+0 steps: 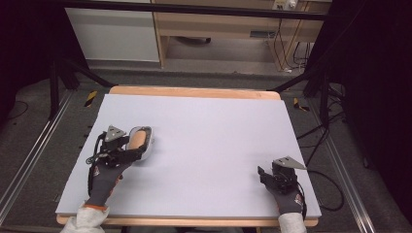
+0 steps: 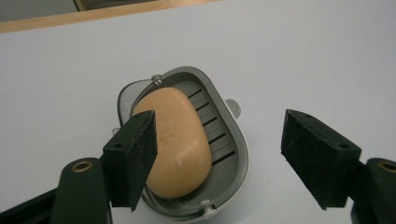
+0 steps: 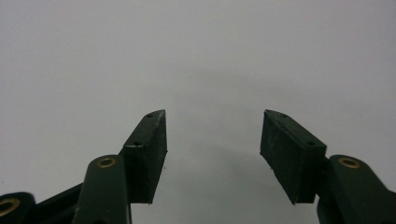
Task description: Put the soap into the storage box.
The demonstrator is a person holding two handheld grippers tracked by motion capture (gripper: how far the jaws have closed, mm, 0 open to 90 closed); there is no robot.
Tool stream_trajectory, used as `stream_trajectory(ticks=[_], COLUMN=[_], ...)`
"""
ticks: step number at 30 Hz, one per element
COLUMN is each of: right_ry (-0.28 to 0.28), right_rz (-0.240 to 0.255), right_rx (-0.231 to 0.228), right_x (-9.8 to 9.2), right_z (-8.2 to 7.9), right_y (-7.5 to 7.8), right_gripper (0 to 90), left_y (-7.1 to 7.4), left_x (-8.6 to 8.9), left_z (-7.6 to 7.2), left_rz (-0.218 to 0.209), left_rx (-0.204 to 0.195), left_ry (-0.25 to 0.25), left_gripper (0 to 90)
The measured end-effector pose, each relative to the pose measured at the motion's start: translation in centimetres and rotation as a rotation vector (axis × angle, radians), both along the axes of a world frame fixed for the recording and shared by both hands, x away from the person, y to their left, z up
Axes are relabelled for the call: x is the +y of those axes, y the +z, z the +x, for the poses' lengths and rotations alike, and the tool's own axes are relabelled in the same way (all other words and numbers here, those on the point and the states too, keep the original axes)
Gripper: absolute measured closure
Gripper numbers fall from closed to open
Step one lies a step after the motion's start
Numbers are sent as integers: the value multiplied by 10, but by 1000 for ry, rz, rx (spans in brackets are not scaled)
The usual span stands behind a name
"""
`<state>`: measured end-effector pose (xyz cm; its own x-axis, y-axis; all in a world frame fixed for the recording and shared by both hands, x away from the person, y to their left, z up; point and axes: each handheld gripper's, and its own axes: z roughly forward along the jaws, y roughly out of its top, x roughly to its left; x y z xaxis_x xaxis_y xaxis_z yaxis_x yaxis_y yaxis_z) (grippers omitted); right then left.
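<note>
Your counter point(image 1: 204, 141) carries a grey dish point(image 2: 233, 140) at about nine o'clock, with an orange soap point(image 2: 180, 144) lying in it. Your left tool point(image 2: 217, 156) sits just at the dish's six o'clock side, jaws spread and pinching nothing. Your right tool point(image 3: 212, 149) rests at four o'clock over bare counter, jaws spread too.

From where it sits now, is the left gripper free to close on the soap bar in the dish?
Probably yes. The left gripper is open right over the soap bar, which lies uncovered in the grey soap dish. The dish's rim may hinder a low grip.
</note>
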<state>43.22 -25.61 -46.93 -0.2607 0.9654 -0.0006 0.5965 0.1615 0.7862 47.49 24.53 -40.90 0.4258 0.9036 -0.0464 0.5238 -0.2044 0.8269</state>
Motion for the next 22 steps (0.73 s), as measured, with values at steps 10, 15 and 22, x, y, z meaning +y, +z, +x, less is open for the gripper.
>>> stream_trajectory(ticks=[10, 15, 22], right_ry=[-18, -25, -22], right_rz=[5, 3, 2], right_rx=[8, 9, 7], right_x=[-3, -5, -6], right_z=[0, -1, -2], right_y=[-1, -2, -3], right_gripper=[371, 368, 356], left_y=[-10, -21, -36], left_x=[21, 33, 43], left_z=[-30, -37, -42], left_rz=[27, 33, 66], left_rx=[-18, -2, 11], left_ry=[9, 25, 45], left_gripper=[242, 237, 226])
